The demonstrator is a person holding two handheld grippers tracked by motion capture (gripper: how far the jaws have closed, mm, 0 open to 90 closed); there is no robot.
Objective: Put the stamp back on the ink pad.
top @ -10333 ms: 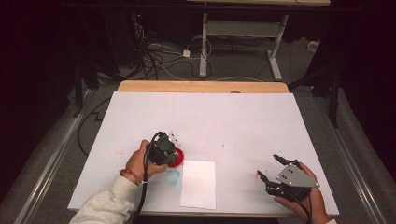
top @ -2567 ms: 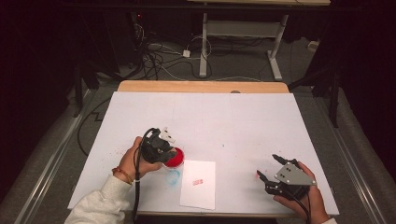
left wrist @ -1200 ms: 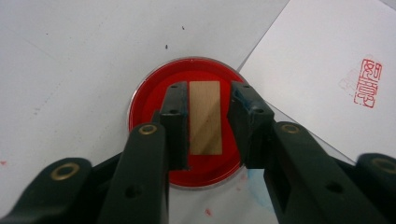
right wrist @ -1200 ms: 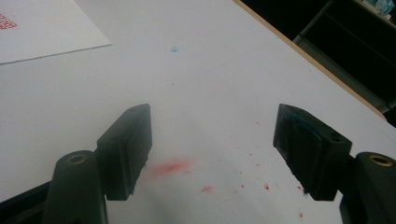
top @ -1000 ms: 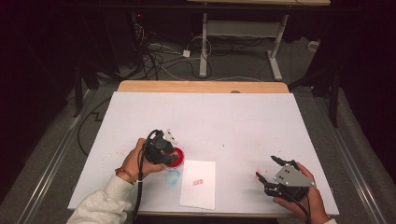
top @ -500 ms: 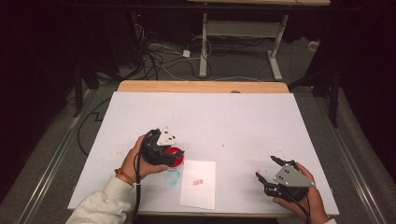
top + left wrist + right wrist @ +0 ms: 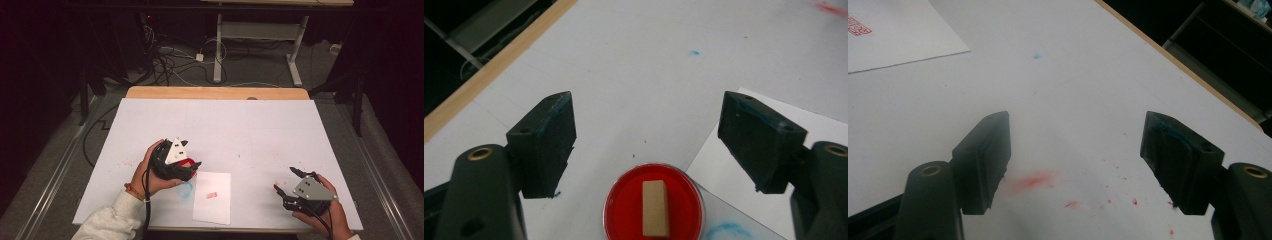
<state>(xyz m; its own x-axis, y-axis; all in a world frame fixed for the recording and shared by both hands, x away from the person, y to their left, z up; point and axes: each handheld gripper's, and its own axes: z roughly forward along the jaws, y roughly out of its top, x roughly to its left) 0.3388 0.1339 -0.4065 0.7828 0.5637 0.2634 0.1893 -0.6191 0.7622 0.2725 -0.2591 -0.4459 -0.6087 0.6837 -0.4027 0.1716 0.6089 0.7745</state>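
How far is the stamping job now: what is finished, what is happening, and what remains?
Done: the paper sheet carries a red stamp print. The wooden stamp lies in the red ink pad.

In hand: the left gripper has just been opening, nothing between its jaws.

Left: probably little; the right gripper is open over bare table.

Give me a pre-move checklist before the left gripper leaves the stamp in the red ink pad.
1. Left gripper jaws clear of the stamp: ok; they have just been opening, nothing between them.
2. Stamp resting in the red ink pad: ok.
3. Red stamp mark on the paper: ok.
4. Paper flat on the table: ok.
5. Right gripper open and holding nothing: ok.
6. Ink quality of the mark: cannot tell.
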